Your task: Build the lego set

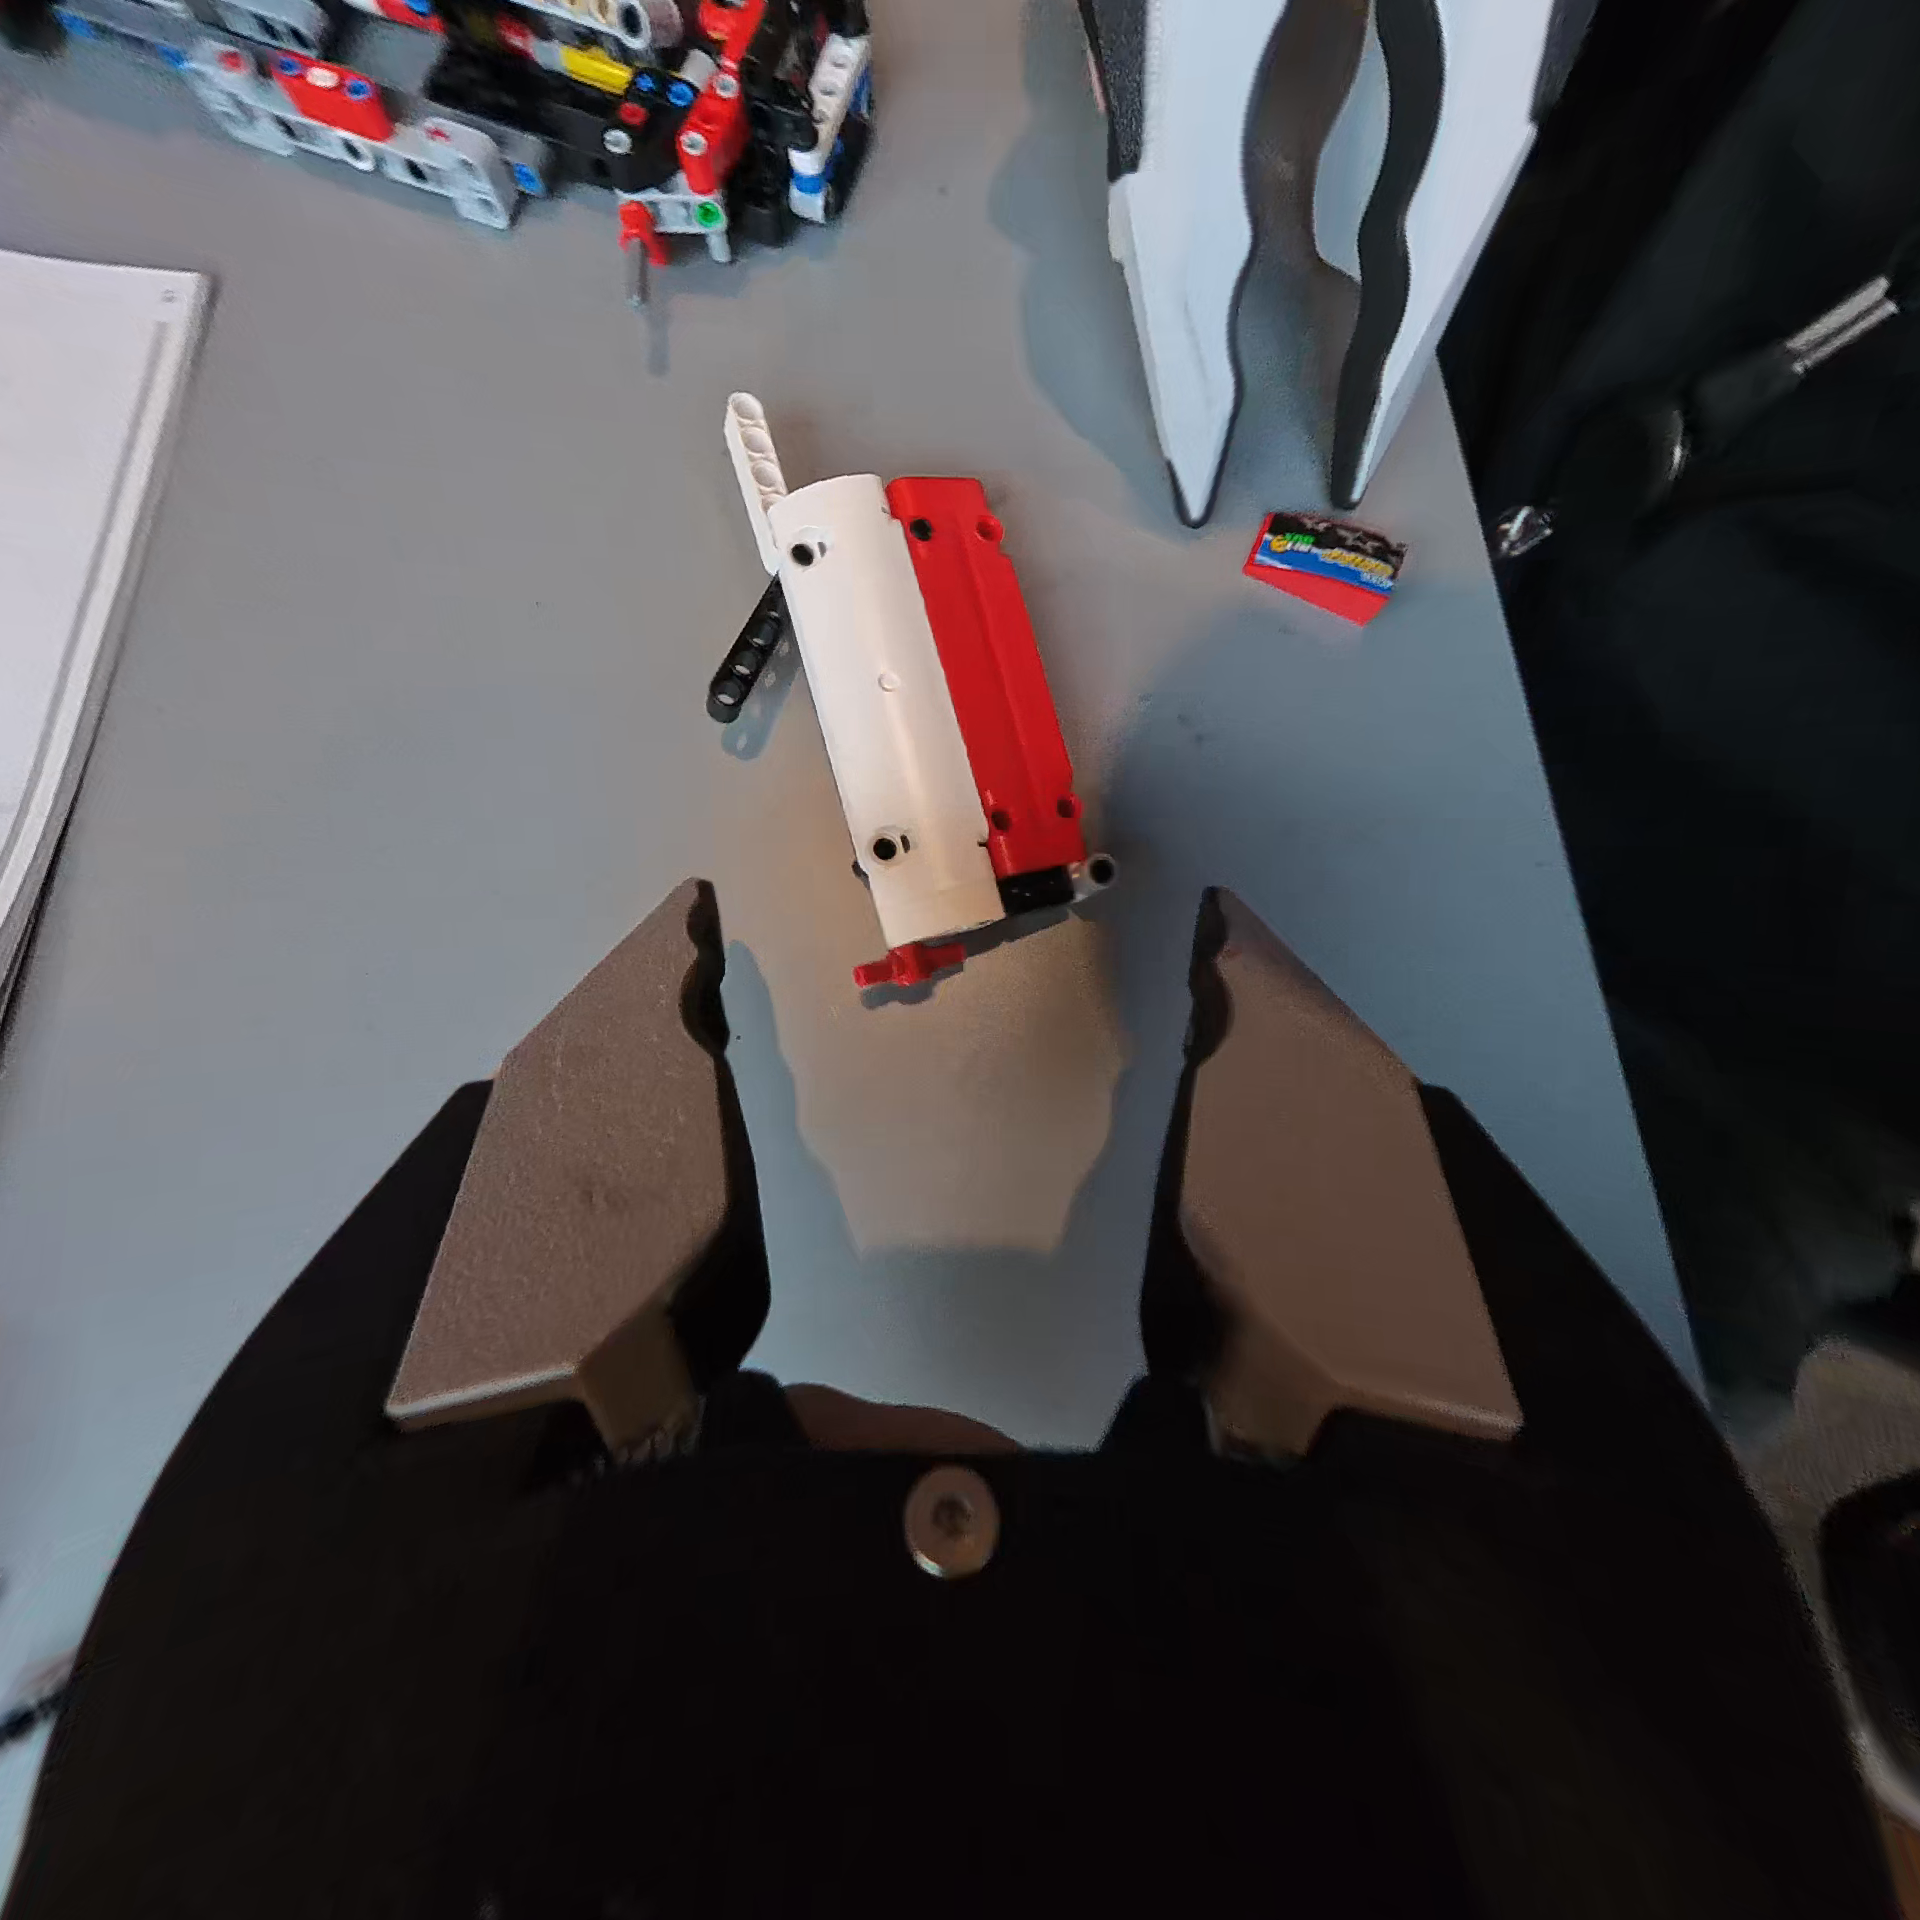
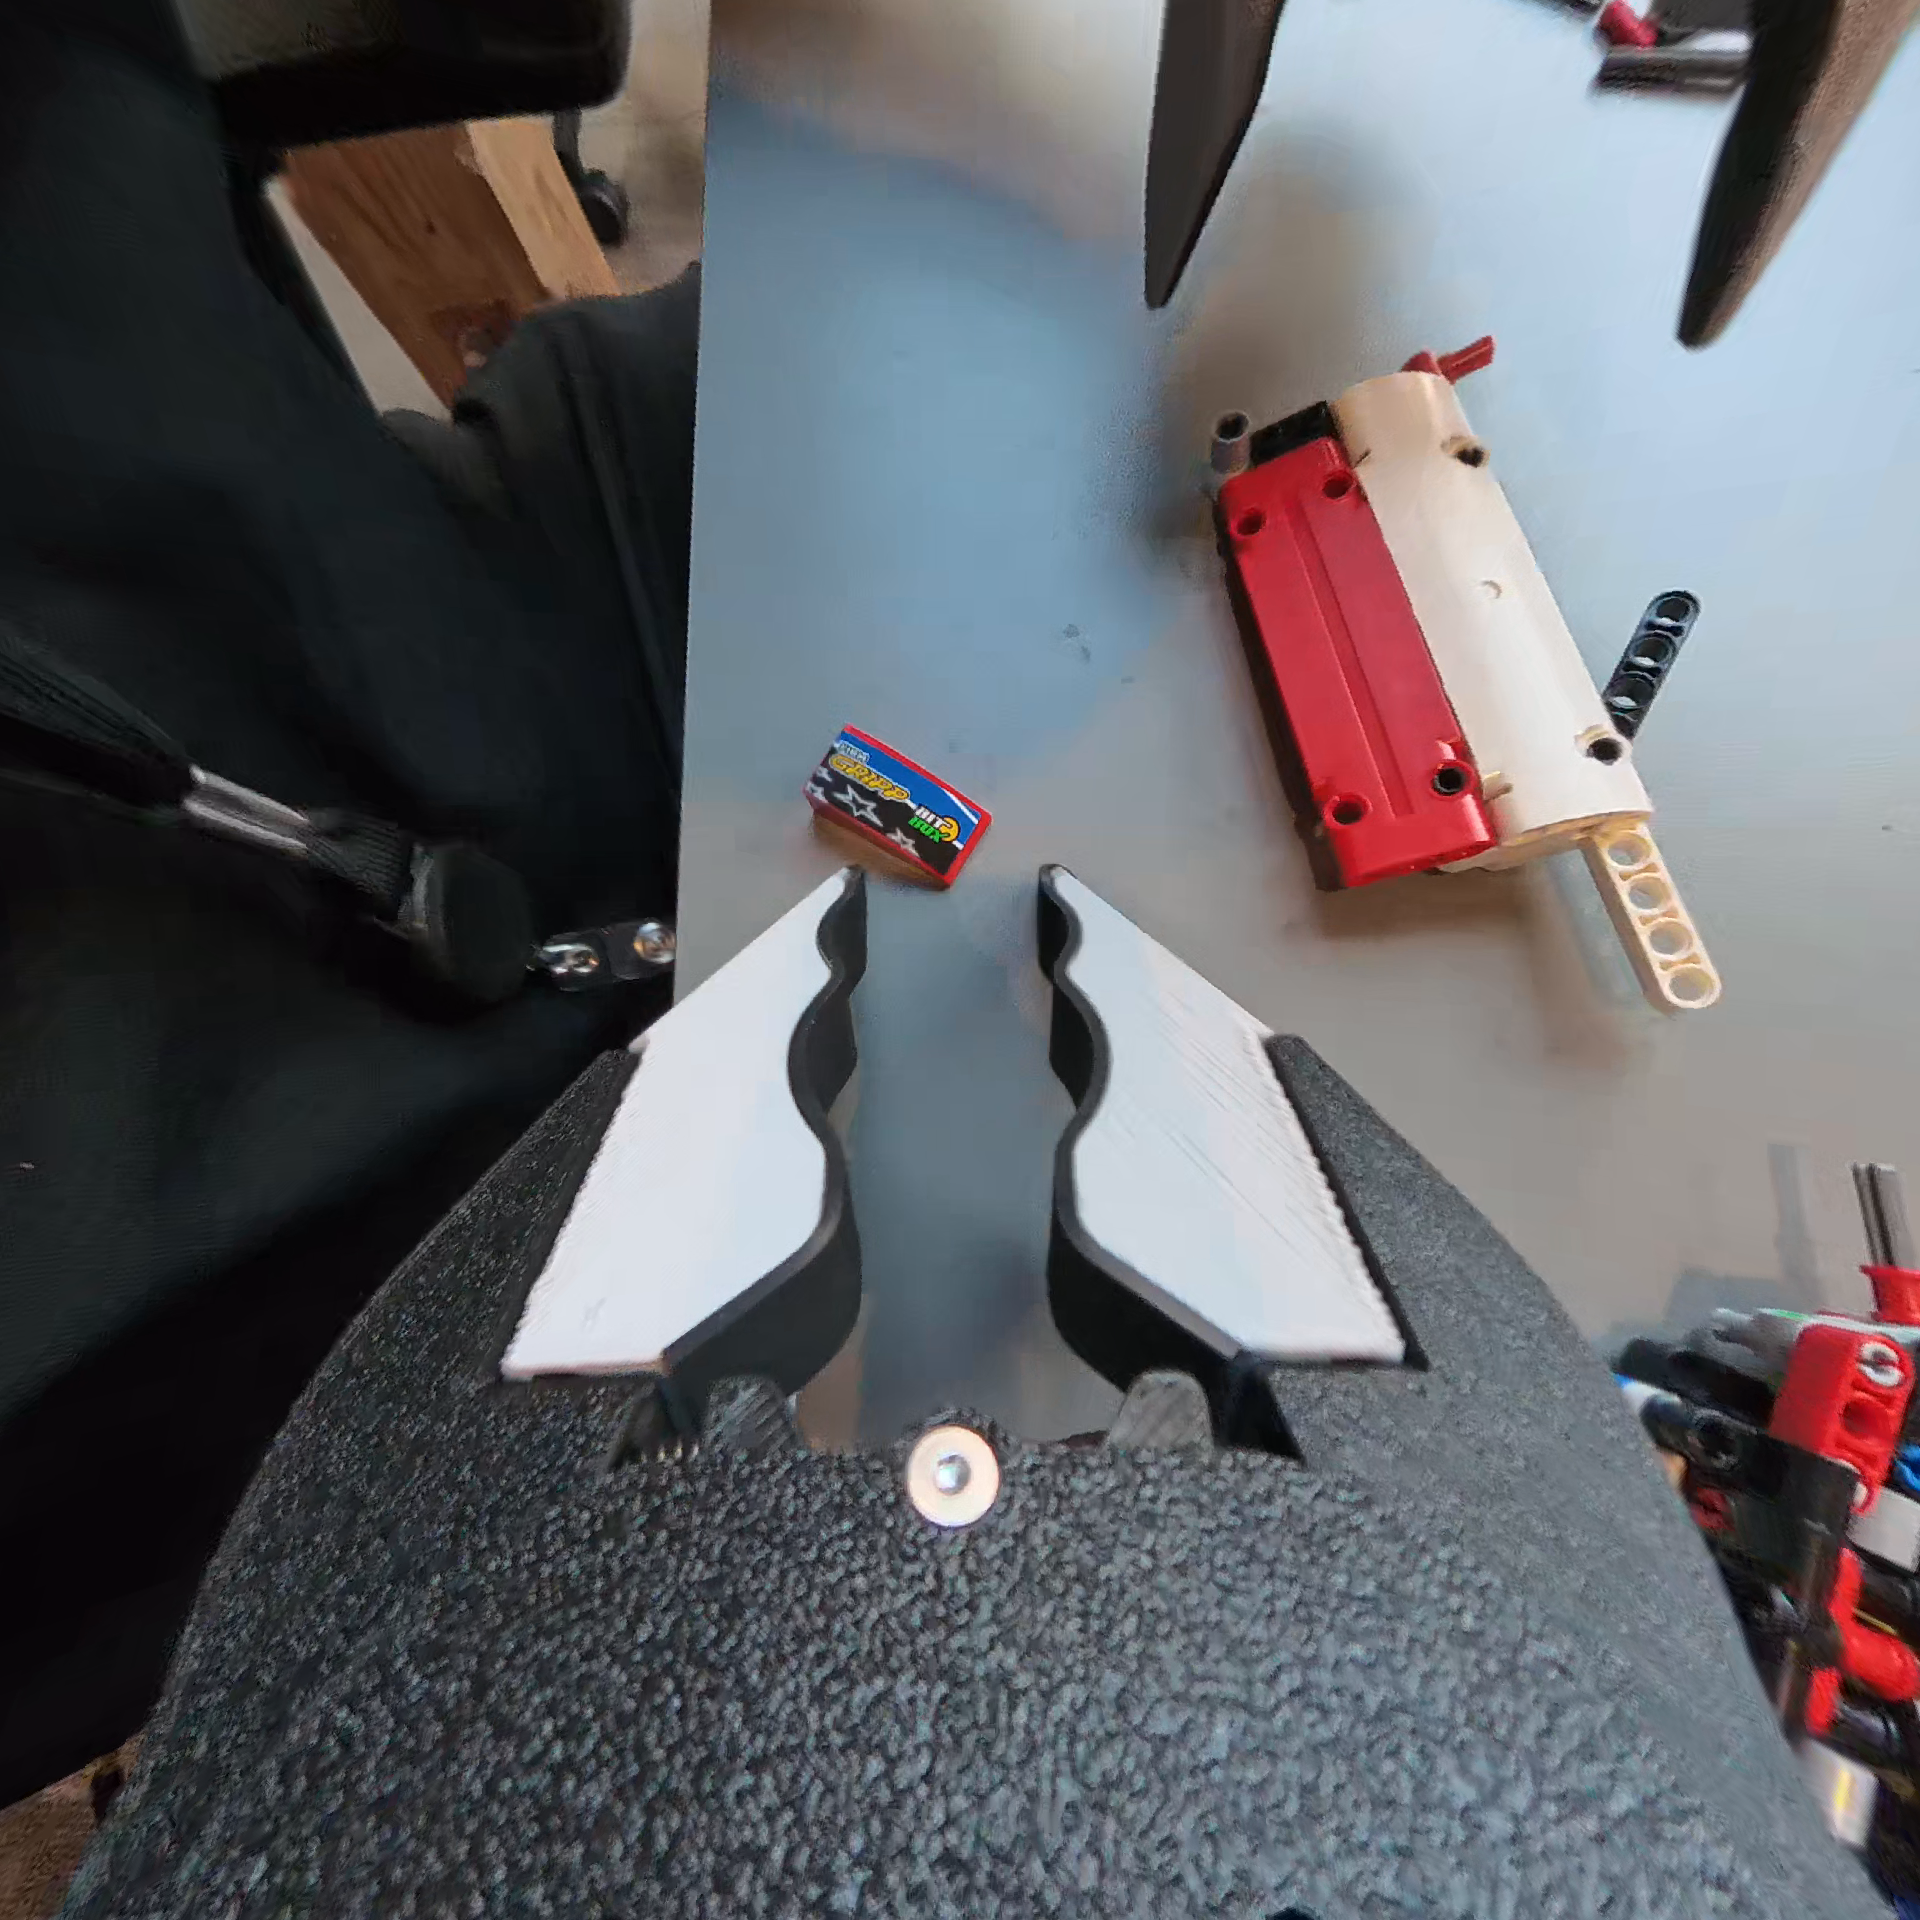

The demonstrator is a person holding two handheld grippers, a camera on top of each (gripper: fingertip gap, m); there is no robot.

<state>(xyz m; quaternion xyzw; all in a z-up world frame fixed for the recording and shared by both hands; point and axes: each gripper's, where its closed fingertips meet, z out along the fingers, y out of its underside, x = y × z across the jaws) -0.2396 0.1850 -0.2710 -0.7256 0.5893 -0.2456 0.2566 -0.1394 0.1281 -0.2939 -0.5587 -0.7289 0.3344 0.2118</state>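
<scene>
A red and white panel assembly (image 1: 930,696) with a white beam, a black beam and a red pin lies on the grey table (image 1: 416,675). My left gripper (image 1: 956,966) is open and empty just short of its near end. The assembly also shows in the right wrist view (image 2: 1423,644). A small red slope tile with a coloured sticker (image 2: 896,805) lies near the table edge, just ahead of my right gripper (image 2: 951,883), which is open and empty. The tile (image 1: 1325,564) and the right gripper (image 1: 1273,509) also show in the left wrist view.
A large partly built model (image 1: 540,94) stands at the far side of the table; part of it shows in the right wrist view (image 2: 1808,1475). A white booklet (image 1: 73,520) lies at the left. A black chair (image 2: 260,623) and the floor lie past the table edge.
</scene>
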